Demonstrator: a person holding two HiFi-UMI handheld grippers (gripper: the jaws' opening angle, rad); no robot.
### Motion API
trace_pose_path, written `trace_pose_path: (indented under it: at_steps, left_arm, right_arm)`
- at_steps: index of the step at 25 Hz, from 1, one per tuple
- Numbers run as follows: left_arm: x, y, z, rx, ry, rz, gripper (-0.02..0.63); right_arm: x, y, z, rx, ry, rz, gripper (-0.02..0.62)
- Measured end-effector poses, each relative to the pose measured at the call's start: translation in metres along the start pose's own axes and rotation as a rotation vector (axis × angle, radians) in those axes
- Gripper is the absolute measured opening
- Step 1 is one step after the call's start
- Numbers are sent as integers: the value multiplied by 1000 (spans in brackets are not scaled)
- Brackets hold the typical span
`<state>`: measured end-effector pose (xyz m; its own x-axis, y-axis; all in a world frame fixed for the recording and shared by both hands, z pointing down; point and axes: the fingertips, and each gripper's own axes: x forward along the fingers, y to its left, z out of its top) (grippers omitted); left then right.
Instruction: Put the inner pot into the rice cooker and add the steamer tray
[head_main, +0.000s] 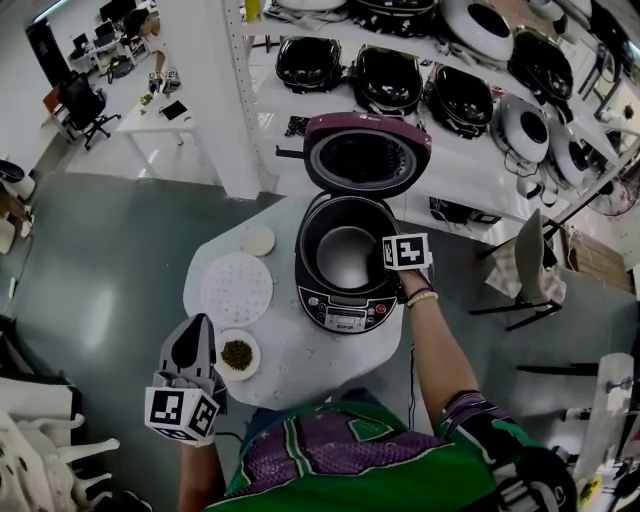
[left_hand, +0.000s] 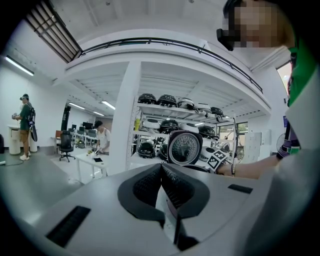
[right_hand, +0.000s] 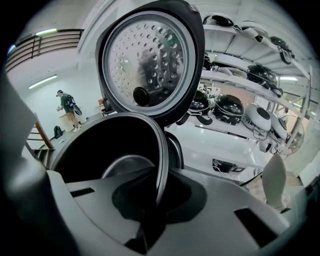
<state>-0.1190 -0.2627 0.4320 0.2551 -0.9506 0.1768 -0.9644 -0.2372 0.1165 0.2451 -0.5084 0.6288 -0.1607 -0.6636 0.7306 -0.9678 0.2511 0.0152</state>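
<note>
Nearest, left claw (head_main: 193, 322) held low and roughly level, jaws together on nothing, idle. Just right of it, a small dish (head_main: 238, 355) of green bits on the table (head_main: 300, 370). Beyond that dish, between left claw and rice cooker (head_main: 345, 305), steamer tray (head_main: 237, 290) flat on the table, white and perforated, untouched: second step not yet done. Farther on, right claw (head_main: 400, 262) angled down at the cooker's right edge, jaws clamped on the rim of the inner pot (head_main: 347, 255). Pot inside the cooker body, below the raised lid (head_main: 367, 155); first step judged all but finished, release outstanding. Remaining: let go of the rim, fetch the tray, seat it in the pot. Not settled: full seating of the pot, its rim seemingly a little above the cooker edge behind it in the right gripper view. Right claw's fingertips covered by the marker cube in the head view. Pot floor only partly seen. Cooker's front panel too small to read. Far behind the lid, shelves (head_main: 480, 175) of further cookers, no part of this job.
</note>
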Motion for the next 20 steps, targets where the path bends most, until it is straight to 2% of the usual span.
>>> trace_pose_path:
  at_steps: [7, 8, 13, 20]
  left_arm:
    - [-8, -1, 5, 6, -7, 14, 21]
    - [-9, -1, 5, 3, -7, 16, 20]
    - [-14, -3, 2, -2, -8, 9, 21]
    - [-18, -7, 0, 9, -9, -3, 20]
  right_arm:
    - [-5, 1, 1, -101, 23, -39, 46]
    - [-6, 0, -1, -109, 25, -42, 74]
    - [-14, -3, -11, -87, -10, -39, 102]
    - [-33, -13, -12, -47, -70, -62, 104]
